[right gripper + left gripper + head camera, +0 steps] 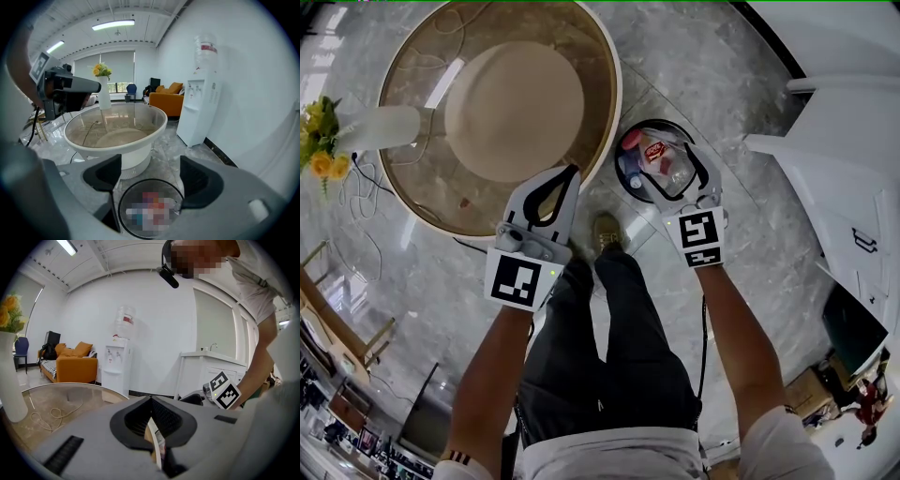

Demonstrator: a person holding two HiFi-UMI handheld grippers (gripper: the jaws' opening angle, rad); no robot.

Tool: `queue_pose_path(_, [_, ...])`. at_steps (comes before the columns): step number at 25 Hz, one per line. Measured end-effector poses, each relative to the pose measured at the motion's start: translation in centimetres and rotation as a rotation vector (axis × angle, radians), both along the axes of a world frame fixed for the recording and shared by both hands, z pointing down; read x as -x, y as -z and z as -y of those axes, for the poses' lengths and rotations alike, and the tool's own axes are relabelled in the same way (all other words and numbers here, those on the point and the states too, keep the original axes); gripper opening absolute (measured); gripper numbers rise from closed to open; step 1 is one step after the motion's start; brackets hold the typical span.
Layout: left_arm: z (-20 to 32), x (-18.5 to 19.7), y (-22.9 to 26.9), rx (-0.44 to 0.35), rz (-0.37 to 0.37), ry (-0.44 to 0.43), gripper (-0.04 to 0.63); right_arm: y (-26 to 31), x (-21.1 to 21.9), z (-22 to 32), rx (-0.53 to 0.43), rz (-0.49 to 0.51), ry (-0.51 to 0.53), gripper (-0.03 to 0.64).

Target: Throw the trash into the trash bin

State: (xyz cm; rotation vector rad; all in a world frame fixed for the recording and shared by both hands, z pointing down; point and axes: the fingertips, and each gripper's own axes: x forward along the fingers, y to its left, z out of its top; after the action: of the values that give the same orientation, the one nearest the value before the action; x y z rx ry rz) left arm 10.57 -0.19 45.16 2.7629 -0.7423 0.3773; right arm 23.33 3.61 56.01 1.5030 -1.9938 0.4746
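Observation:
A black wire trash bin (pixel 630 139) stands on the marble floor beside the round table. Trash lies inside it: a clear packet with a red label (pixel 659 153) and something with a blue cap (pixel 634 178). My right gripper (pixel 664 171) hangs right over the bin, open, nothing between its jaws. The right gripper view looks down into the bin (pixel 125 196) past that gripper (pixel 150 173); the contents are blurred there. My left gripper (pixel 571 172) is shut over the table's near edge and holds nothing. In its own view that gripper (pixel 151 401) shows closed jaws.
The round glass table (pixel 614 103) with a white rim carries a white vase (pixel 380 127) of yellow flowers (pixel 321 141) and a loose cord. A white cabinet (pixel 844 169) stands at the right. A water dispenser (pixel 199 103) and an orange sofa (pixel 70 363) stand along the walls.

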Motion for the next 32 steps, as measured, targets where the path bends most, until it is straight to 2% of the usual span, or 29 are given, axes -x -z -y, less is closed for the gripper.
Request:
queue_pose_path(4, [0.3, 0.4, 0.6, -0.008, -0.001, 0.009, 0.0, 2.2, 1.0, 0.9, -0.073, 0.019, 0.022, 0.335])
queue_pose_path(11, [1.4, 1.2, 4.5, -0.052, -0.025, 0.028, 0.0, 9.1, 3.8, 3.2, -0.208, 0.052, 0.083, 0.105])
queue_pose_path(16, [2.1, 3.0, 9.1, -0.087, -0.044, 0.067, 0.0, 15.3, 6.8, 4.9, -0.281, 0.087, 0.142, 0.01])
queue_pose_path(25, [2.5, 7.3, 19.6, -0.169, -0.074, 0.134, 0.0, 29.6, 14.7, 6.2, -0.402, 0.212, 0.262, 0.002])
queue_pose_path(32, [1.9, 9.7, 27.4, -0.23, -0.146, 0.15, 0.0, 38.4, 19.1, 5.4, -0.49, 0.274, 0.327, 0.002])
